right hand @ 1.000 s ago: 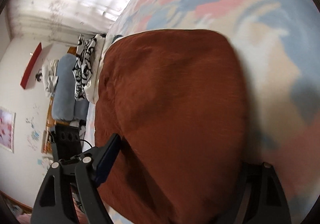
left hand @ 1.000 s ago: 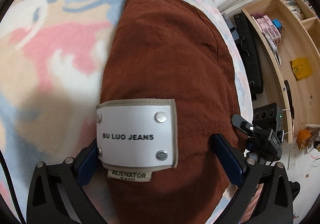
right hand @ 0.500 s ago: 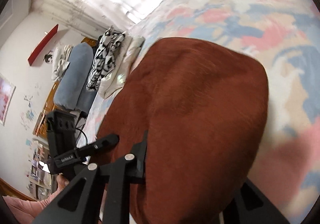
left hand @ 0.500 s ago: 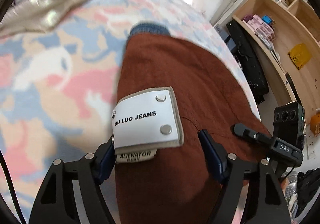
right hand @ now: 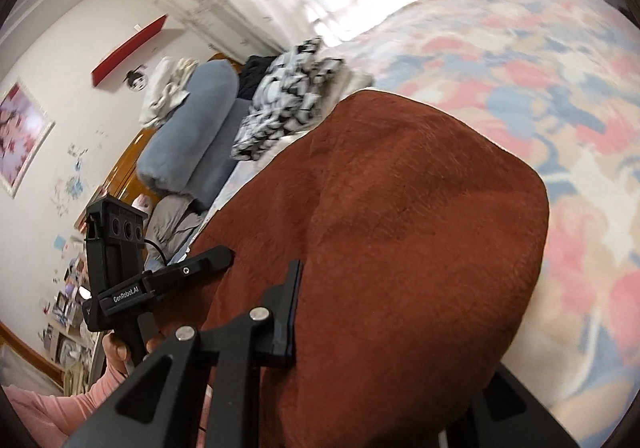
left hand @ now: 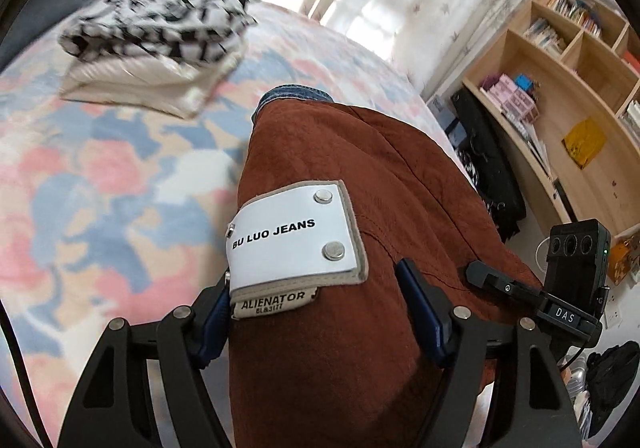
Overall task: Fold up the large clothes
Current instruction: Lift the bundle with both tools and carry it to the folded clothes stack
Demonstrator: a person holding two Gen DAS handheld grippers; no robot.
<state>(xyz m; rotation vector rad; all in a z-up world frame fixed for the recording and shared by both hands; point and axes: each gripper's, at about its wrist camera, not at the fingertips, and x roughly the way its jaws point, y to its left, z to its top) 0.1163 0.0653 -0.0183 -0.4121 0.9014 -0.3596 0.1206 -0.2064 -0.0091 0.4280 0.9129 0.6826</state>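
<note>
A rust-brown garment (left hand: 360, 152) with a white "BU LUO JEANS" patch (left hand: 292, 236) lies lengthwise on the bed, a strip of blue denim (left hand: 296, 92) showing at its far end. My left gripper (left hand: 316, 312) is shut on the thick near edge just below the patch, its blue pads (left hand: 420, 308) pressing the bunched cloth from both sides. In the right wrist view the same brown garment (right hand: 400, 228) drapes over my right gripper (right hand: 360, 336), which is shut on a fold; one finger is hidden under the cloth. The near edge hangs lifted off the blanket.
A pastel patterned blanket (left hand: 100, 188) covers the bed. A stack of folded clothes (left hand: 160, 36), black-and-white on top, sits at the far side beside a blue bolster (right hand: 188, 128). Wooden shelves (left hand: 560, 108) and a black bag (left hand: 488, 168) stand beyond the bed's right edge.
Both grippers closed on the garment's near edge, then rose and tilted up with it. The far stack of clothes and the curtains have come into view.
</note>
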